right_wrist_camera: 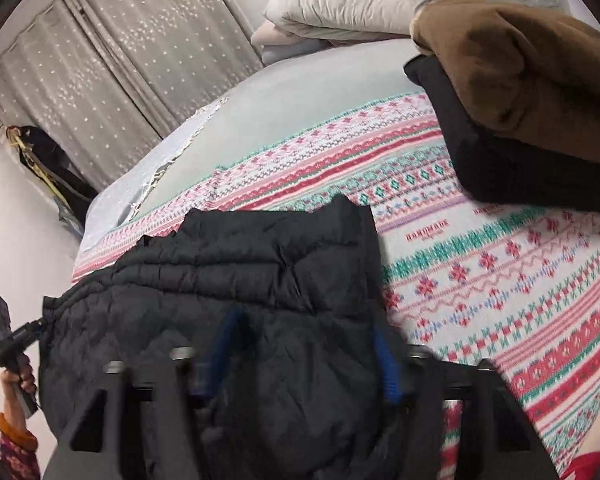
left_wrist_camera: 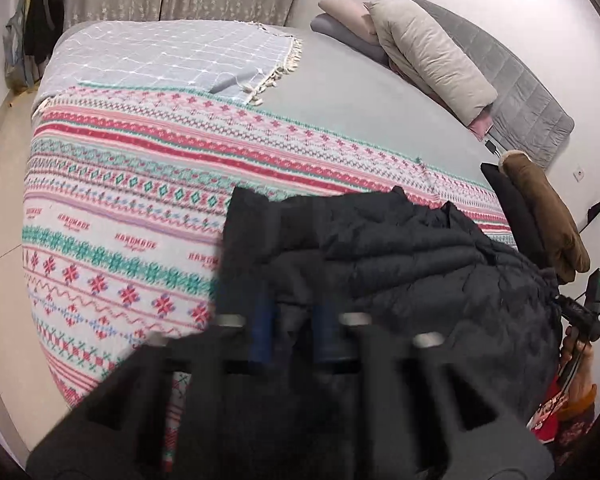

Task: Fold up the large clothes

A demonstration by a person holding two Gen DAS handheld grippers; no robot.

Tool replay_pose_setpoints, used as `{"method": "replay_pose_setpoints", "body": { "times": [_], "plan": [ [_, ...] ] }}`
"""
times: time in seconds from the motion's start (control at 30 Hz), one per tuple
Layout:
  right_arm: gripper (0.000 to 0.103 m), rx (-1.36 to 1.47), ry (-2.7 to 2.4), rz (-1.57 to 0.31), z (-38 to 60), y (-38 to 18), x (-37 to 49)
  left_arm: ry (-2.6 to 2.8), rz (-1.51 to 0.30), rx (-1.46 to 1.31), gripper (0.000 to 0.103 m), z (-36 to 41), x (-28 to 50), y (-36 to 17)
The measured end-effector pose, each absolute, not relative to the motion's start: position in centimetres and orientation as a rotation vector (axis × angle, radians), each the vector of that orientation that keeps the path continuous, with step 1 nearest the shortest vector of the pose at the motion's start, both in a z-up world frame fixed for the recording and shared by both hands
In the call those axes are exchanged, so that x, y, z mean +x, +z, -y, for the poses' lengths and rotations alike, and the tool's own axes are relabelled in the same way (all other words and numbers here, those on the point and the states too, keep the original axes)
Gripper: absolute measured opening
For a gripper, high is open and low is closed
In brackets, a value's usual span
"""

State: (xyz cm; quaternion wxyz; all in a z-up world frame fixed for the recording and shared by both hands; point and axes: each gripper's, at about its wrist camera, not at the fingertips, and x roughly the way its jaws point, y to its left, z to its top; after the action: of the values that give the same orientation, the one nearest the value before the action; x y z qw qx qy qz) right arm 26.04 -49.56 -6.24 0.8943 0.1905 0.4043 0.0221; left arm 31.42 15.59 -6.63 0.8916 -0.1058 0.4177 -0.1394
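Note:
A black quilted jacket [left_wrist_camera: 400, 248] lies crumpled at the near edge of the bed, on a pink, red and green patterned blanket [left_wrist_camera: 120, 208]. My left gripper [left_wrist_camera: 295, 332] is shut on the jacket's edge, with dark fabric pinched between its blue pads. In the right wrist view the same jacket [right_wrist_camera: 260, 256] bulges up between the fingers of my right gripper [right_wrist_camera: 304, 356], which is shut on a thick bunch of it. The two grippers hold opposite ends of the garment. A hand [right_wrist_camera: 18, 380] with an orange cuff shows at the left edge of that view.
A folded stack, a brown garment [right_wrist_camera: 520, 72] on a black one [right_wrist_camera: 500, 168], sits on the bed to the right. Pillows [left_wrist_camera: 428, 52] and a grey quilt lean at the head. A grey checked throw [left_wrist_camera: 172, 56] covers the far corner. Curtains [right_wrist_camera: 120, 60] hang behind.

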Motion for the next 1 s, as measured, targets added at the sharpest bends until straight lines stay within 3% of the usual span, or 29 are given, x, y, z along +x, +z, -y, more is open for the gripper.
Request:
{"method": "replay_pose_setpoints", "body": {
  "times": [0.03,0.17,0.43,0.83,1.0],
  "plan": [
    [0.009,0.371,0.024,-0.840,49.4,-6.0,26.3,-0.281,-0.843,-0.226,0.012,-15.6,31.4,-6.1],
    [0.007,0.359,-0.005,-0.749,49.3,-3.9,26.2,-0.302,-0.712,-0.242,0.010,-15.6,31.3,-2.9],
    [0.007,0.276,-0.070,-0.636,48.1,-0.1,29.1,-0.232,-0.633,-0.198,0.009,-14.8,34.8,-0.6],
    [0.012,0.221,-0.147,-0.835,48.8,-7.8,35.7,-0.070,-0.796,-0.074,0.012,-14.3,41.2,-10.0],
    [0.028,0.251,-0.188,-0.844,50.8,-8.5,34.7,0.002,-0.805,-0.050,0.032,-15.4,41.5,-10.1]
  ]
}}
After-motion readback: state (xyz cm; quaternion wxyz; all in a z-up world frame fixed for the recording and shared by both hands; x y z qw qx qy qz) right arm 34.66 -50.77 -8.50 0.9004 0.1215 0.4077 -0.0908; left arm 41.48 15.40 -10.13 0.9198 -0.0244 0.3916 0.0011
